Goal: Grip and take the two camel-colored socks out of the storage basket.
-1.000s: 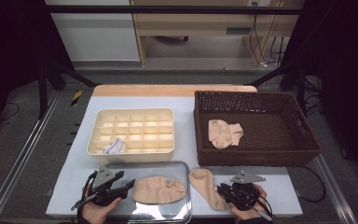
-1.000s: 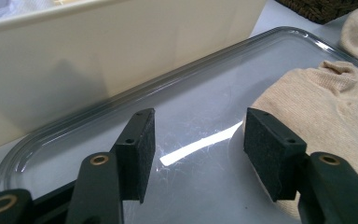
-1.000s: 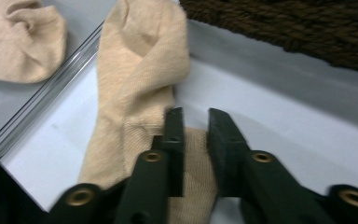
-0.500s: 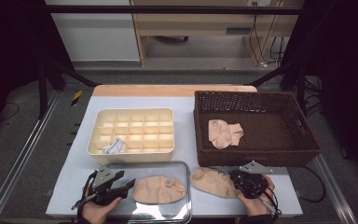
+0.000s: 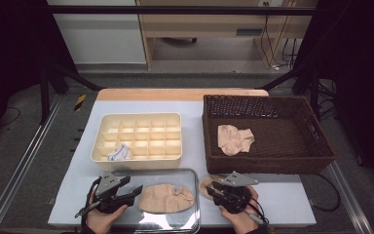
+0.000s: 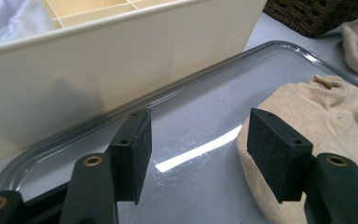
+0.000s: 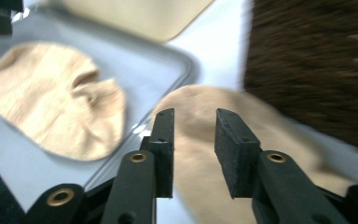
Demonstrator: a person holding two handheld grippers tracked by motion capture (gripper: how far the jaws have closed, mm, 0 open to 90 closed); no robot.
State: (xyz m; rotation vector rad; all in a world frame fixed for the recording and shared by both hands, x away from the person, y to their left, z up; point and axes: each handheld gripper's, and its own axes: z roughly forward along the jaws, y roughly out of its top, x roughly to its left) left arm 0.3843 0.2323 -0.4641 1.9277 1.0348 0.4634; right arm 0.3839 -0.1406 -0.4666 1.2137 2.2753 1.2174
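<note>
Nowhere is any writing legible. Over the table sock (image 7: 223, 140), beside the basket (image 5: 268, 161), the right gripper (image 7: 193, 140) gapes narrowly, empty; the left gripper (image 6: 193, 149) spreads wide, empty, beside the tray sock (image 6: 335, 121).

I can't read any text, label, brand or number from here. The cream divided box (image 5: 137, 138), the wicker basket (image 5: 268, 130) and the clear tray (image 5: 160, 200) all look plain. Nothing is printed on the beige socks (image 5: 166, 198) either.
</note>
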